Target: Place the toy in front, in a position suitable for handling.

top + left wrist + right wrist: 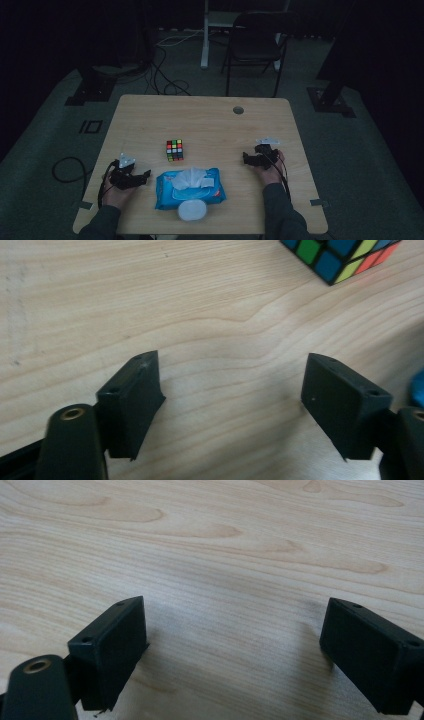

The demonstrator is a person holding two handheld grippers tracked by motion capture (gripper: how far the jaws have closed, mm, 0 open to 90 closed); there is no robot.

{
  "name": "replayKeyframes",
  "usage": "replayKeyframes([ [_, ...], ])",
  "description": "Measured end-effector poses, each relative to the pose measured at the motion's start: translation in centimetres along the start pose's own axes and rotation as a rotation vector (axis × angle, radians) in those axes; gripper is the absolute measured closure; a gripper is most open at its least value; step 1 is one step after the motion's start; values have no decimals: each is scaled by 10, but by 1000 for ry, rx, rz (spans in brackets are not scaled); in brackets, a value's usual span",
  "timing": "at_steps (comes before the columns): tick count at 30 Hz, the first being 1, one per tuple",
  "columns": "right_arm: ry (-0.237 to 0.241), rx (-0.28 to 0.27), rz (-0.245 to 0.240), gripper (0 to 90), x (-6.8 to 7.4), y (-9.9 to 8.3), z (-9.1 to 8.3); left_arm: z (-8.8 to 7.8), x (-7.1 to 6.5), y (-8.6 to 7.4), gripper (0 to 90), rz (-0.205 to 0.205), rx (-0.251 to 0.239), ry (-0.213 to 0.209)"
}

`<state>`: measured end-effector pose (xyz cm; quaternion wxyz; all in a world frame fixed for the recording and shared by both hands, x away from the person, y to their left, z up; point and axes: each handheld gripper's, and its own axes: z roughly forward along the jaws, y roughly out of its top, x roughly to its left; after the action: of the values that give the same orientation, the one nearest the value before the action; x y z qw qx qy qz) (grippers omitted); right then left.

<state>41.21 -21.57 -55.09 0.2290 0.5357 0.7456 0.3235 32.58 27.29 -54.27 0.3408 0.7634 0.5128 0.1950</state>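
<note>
A colourful puzzle cube (174, 150) stands near the middle of the wooden table (210, 115). In front of it lies a blue pack of wet wipes (167, 195) with a white wipe (191, 178) pulled up from its top and its round white lid (192, 210) flipped toward the front edge. My left gripper (145, 176) rests on the table left of the pack, open, nothing between its jaws. In the left gripper view (231, 369) the cube (345, 255) sits at the upper right. My right gripper (245, 158) lies right of the pack, open and empty, over bare wood in the right gripper view (234, 611).
A round cable hole (238, 110) sits near the table's far edge. Behind the table stands a dark folding chair (252, 45) beside a white post (205, 35). Cables (162, 75) run across the floor on the far left.
</note>
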Motion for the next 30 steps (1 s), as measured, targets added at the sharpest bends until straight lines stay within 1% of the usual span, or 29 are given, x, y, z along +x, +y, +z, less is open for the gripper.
replayKeyframes([
  [2, 5, 0, -7, 113, 0, -1, -1, -3, 1, 0, 367, -33, 2, -37],
  [3, 7, 1, -7, 112, 0, -1, -1, -5, 1, 0, 402, -38, 5, -47],
  [4, 8, 1, -8, 112, 0, -2, -2, -6, 0, -1, 425, -34, 8, -52],
  [6, 12, 0, -13, 113, 0, -2, -2, -7, -1, -1, 436, -31, 6, -58],
  [7, 15, 0, -15, 112, 0, -2, -2, -11, -5, -1, 438, -30, -8, -72],
  [8, 15, 0, -15, 113, 0, -2, -2, -11, -5, -1, 439, -30, -8, -72],
  [9, 16, 1, -15, 113, 0, -2, -2, -16, -11, 0, 440, -22, -23, -79],
  [10, 16, 1, -15, 113, 0, -2, -2, -16, -11, 0, 441, -22, -23, -79],
  [11, 15, 1, -15, 113, 0, -3, -3, -22, -16, -1, 440, -16, -40, -86],
  [12, 15, 1, -15, 113, 0, -3, -3, -22, -16, -1, 440, -16, -40, -86],
  [19, 16, 1, -15, 113, 0, -3, -3, -42, -39, -3, 437, 23, -84, -99],
  [24, 16, 1, -15, 113, 0, -3, -3, -57, -52, -6, 433, 20, -113, -118],
  [26, 15, 0, -15, 113, 1, -3, -3, -64, -58, -8, 432, 31, -127, -130],
  [28, 15, 0, -15, 113, 0, -3, -3, -70, -64, -11, 431, 40, -132, -141],
  [30, 15, 0, -16, 113, 0, -3, -3, -75, -72, -16, 428, 64, -120, -153],
])
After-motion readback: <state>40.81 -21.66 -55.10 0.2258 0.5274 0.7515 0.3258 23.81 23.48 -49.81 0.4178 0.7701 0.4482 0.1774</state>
